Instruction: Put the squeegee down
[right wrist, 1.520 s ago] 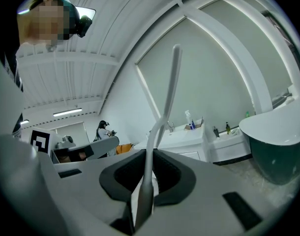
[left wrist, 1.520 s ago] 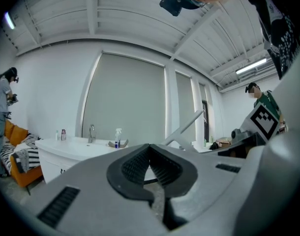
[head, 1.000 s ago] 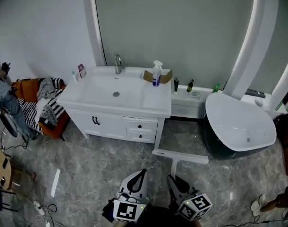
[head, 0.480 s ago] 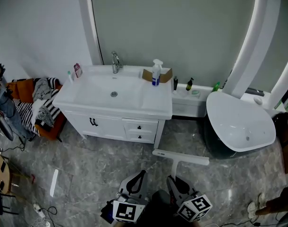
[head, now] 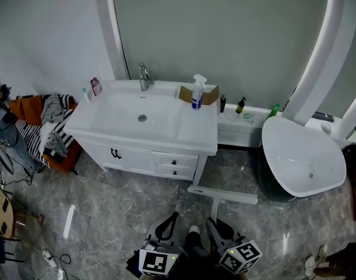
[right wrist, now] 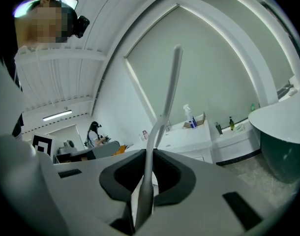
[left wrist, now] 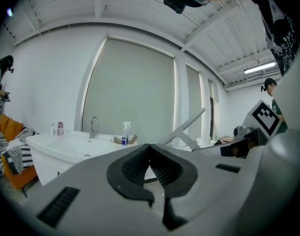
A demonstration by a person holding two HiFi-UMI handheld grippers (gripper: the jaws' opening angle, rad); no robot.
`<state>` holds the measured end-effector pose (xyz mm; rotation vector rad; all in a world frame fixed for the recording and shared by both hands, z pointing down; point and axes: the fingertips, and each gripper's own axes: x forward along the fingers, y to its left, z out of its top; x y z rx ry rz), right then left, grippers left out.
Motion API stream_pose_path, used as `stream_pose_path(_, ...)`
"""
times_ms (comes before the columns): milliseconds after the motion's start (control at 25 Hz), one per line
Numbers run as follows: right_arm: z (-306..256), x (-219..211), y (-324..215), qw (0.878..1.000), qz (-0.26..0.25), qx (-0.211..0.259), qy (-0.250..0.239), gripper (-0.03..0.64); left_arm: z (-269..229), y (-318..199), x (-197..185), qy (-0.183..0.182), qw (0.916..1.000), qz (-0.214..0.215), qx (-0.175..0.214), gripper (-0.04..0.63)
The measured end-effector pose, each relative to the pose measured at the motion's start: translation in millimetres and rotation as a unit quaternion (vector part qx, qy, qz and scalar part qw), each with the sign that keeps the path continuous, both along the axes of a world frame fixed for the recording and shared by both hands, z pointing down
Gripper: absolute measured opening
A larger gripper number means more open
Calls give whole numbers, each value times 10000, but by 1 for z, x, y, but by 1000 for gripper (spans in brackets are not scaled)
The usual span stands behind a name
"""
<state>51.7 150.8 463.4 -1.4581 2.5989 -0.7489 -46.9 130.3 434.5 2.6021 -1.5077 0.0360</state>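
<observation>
The squeegee point(head: 223, 195) is white and T-shaped, and it hangs over the grey marble floor in front of the vanity. My right gripper point(head: 216, 222) is shut on its handle, with the blade pointing away from me. In the right gripper view the handle point(right wrist: 162, 127) rises from between the pads of that gripper point(right wrist: 149, 154). My left gripper point(head: 173, 217) stays beside it at the bottom of the head view, shut with nothing in it. The left gripper view shows that gripper's point(left wrist: 150, 146) pads meeting at the tip, and the squeegee point(left wrist: 187, 127) slants past on the right.
A white vanity point(head: 184, 136) with a faucet point(head: 145, 76), a spray bottle point(head: 196, 92) and a cardboard box stands ahead. A low ledge point(head: 233, 134) with small bottles joins it to a white tub point(head: 303, 156) on the right. An orange seat point(head: 32, 111) piled with clothes sits at the left.
Both grippers have been carried across the floor toward the vanity, side by side. The squeegee has stayed in the right gripper, and neither gripper's jaws have changed.
</observation>
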Motion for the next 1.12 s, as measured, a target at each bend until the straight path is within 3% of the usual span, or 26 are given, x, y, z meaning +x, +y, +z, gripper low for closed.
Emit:
stream_pose_path(480,-1,35,-93,9997,-224,71,-3,52,-4,-90,36,36,9998,-173,129,5)
stream_pose_path(1120,5,53,-149,9997,-212,-82,-120,52,-1,-147,51,68,9996,-271,88,5)
